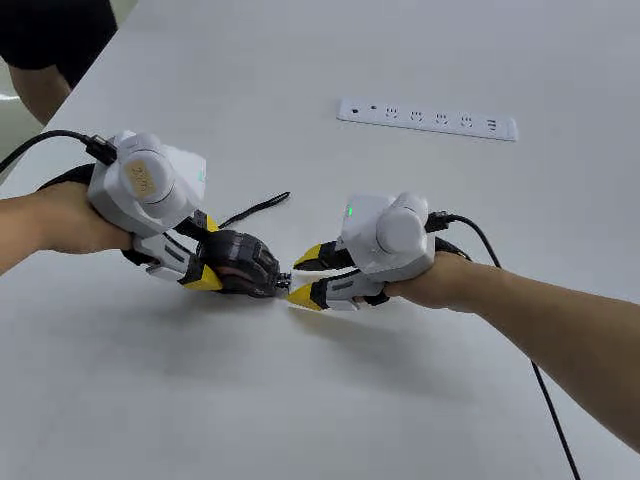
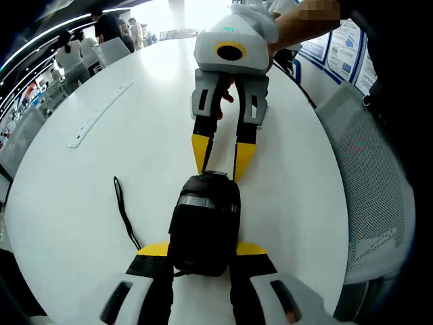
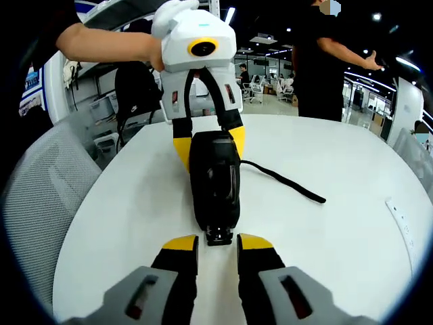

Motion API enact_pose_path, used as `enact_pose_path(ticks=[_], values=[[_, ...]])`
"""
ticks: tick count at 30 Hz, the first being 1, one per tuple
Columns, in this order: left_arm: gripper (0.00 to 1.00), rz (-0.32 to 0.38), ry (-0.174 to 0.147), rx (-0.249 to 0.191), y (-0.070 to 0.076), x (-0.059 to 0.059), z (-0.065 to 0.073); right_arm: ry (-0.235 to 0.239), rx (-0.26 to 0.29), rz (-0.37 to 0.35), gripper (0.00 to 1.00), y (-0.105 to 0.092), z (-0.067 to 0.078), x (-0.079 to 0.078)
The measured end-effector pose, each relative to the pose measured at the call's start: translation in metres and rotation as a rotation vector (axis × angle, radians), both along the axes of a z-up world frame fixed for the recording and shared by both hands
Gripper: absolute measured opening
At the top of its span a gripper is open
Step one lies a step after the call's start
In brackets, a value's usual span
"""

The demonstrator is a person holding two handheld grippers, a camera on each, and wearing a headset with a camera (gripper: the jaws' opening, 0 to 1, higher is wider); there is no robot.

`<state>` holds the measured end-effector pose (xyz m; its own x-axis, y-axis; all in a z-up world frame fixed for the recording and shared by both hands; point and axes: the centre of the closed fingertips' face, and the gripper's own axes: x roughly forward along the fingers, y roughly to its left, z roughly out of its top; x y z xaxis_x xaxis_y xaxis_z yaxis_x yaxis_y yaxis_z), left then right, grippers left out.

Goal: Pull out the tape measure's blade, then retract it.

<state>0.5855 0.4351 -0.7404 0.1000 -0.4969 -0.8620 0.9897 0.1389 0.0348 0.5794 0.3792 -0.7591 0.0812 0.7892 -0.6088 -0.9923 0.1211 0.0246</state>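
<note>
Clamping the boxy black tape measure (image 2: 204,223), the left gripper (image 2: 203,249) faces the right gripper (image 3: 218,242), whose yellow fingers (image 3: 179,245) sit slightly apart at its hook (image 3: 218,235).

This is an open-plan office, seen from a meeting table. The broad white table (image 1: 400,60) carries a long power strip (image 1: 428,118) at the upper right of the head view. A grey mesh chair (image 2: 369,196) stands at its edge, on the right of the left gripper view, with posters (image 2: 345,51) above it. At the top of the right gripper view, ceiling strip lights (image 3: 231,15) run over more office chairs (image 3: 256,84) and a standing person (image 3: 318,68). A black backpack (image 3: 135,91) shows at the upper left.
</note>
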Motion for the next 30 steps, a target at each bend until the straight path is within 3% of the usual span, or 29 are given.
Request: enact_pose_path(ticks=[13,17,30], values=[[0.29,-0.001,-0.010,-0.021,-0.0010,-0.0009,0.0005,0.012,-0.014,-0.019,0.13,0.0045,-0.0061,0.0016],[0.29,0.013,-0.004,-0.037,-0.0017,-0.0003,0.0008,-0.013,-0.032,0.001,0.12,0.0035,-0.0065,0.0021],[0.29,0.006,-0.004,-0.033,-0.0012,-0.0003,-0.0001,-0.023,-0.056,0.026,0.11,0.0007,-0.0075,0.0015]])
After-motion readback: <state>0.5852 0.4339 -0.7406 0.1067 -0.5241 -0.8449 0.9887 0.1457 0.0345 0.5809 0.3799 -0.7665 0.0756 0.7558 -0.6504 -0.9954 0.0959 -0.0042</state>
